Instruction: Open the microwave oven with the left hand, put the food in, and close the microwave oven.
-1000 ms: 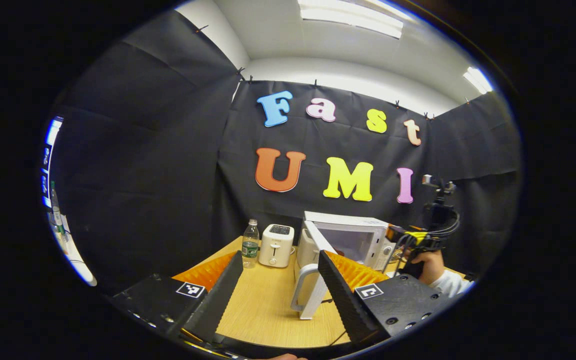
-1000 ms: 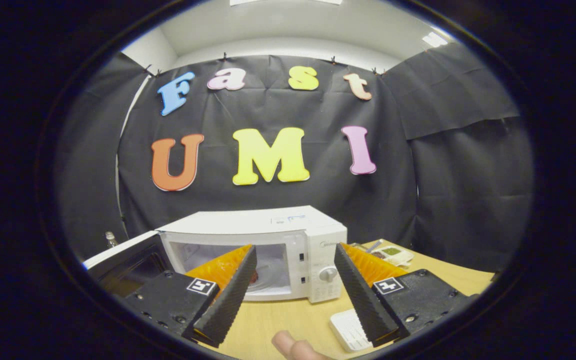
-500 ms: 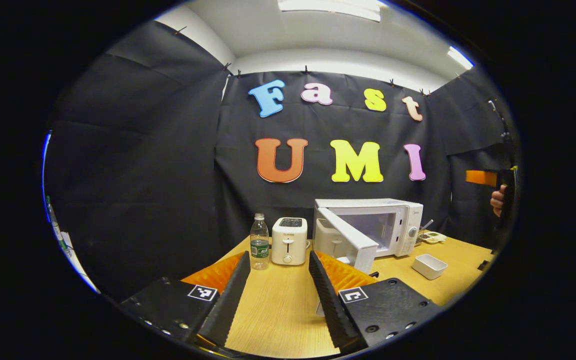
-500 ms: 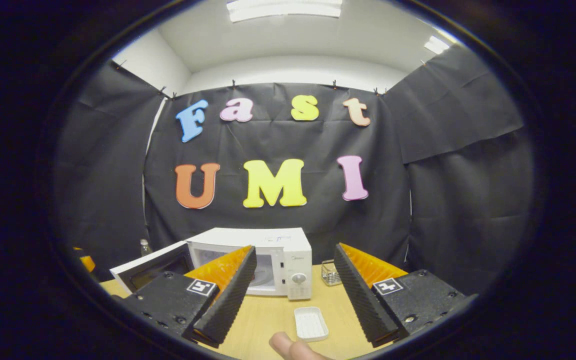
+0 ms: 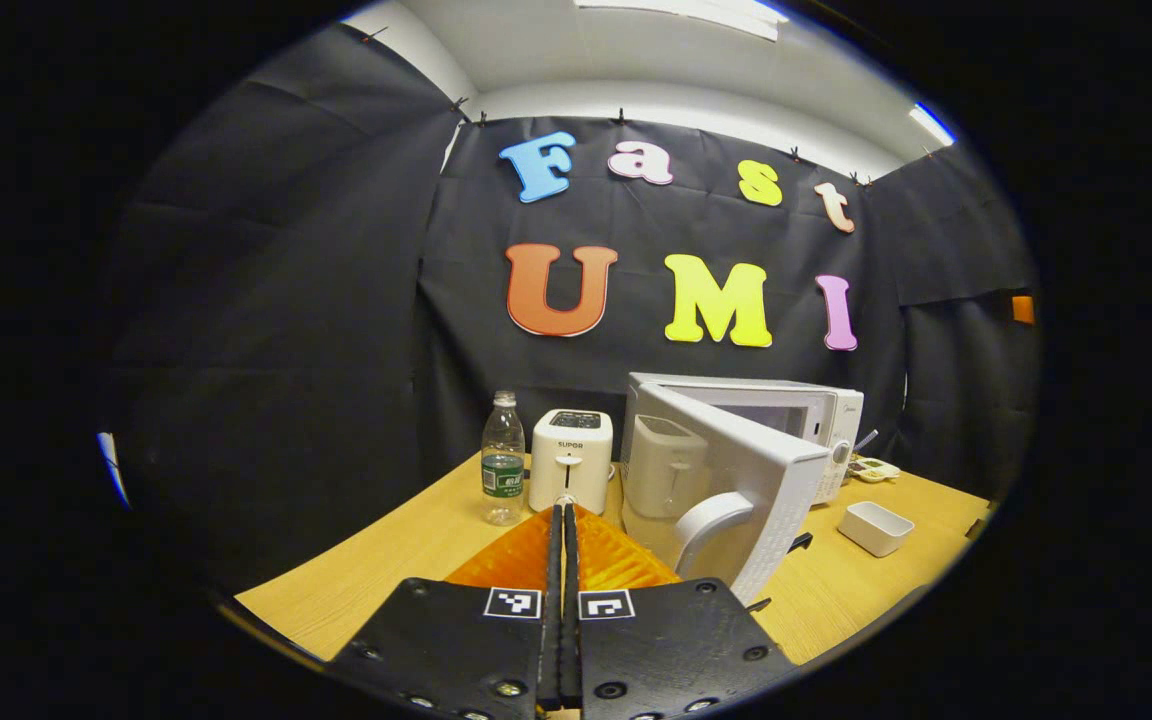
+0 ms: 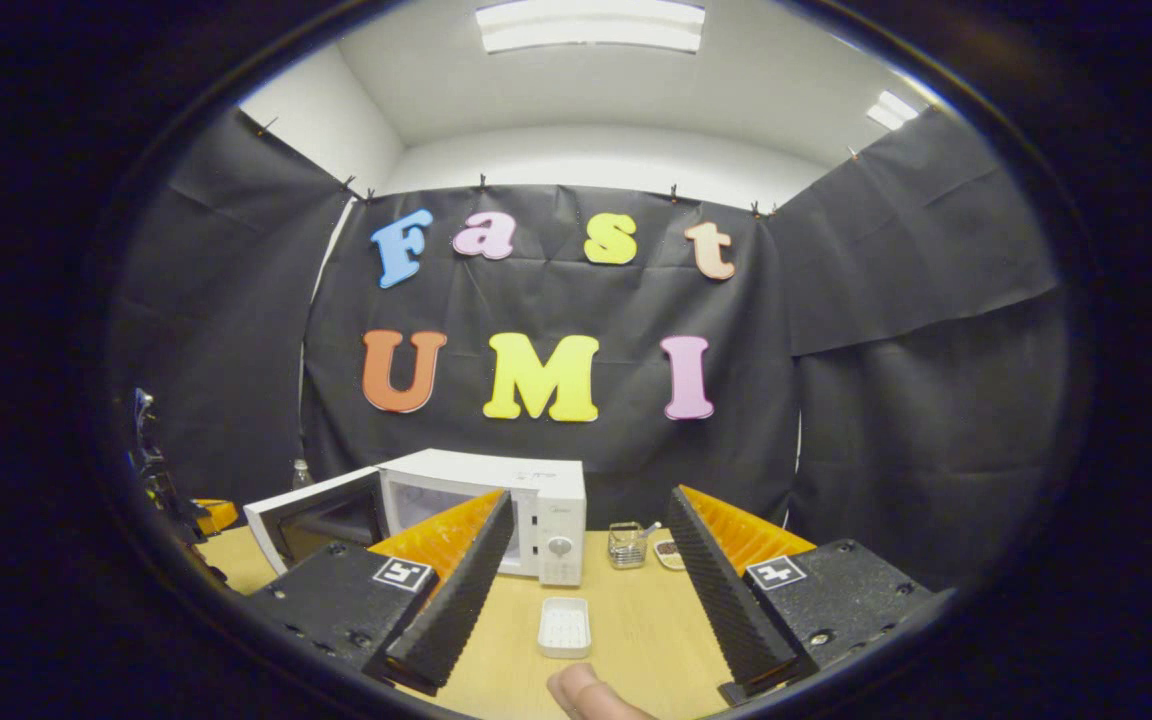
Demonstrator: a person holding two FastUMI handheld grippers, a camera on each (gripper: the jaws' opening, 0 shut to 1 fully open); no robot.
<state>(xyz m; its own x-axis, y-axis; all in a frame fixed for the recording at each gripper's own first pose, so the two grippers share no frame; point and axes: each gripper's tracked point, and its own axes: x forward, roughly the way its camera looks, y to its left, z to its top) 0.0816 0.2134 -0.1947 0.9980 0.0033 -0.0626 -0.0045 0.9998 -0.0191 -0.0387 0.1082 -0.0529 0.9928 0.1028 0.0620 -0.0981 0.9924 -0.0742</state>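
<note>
Clearly the left gripper has its jaws pressed together on nothing, aimed just left of the microwave door, which hangs half open, ready for a closing push. Rightward, the microwave sits at the table's back edge; the right gripper hovers with jaws apart, empty.

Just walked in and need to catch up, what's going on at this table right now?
A person holds a gripper in each hand in front of a white microwave oven on the wooden table. Its door stands partly open. The left gripper has its jaws closed on nothing; the right gripper is open and empty, above a small white rectangular dish.
</note>
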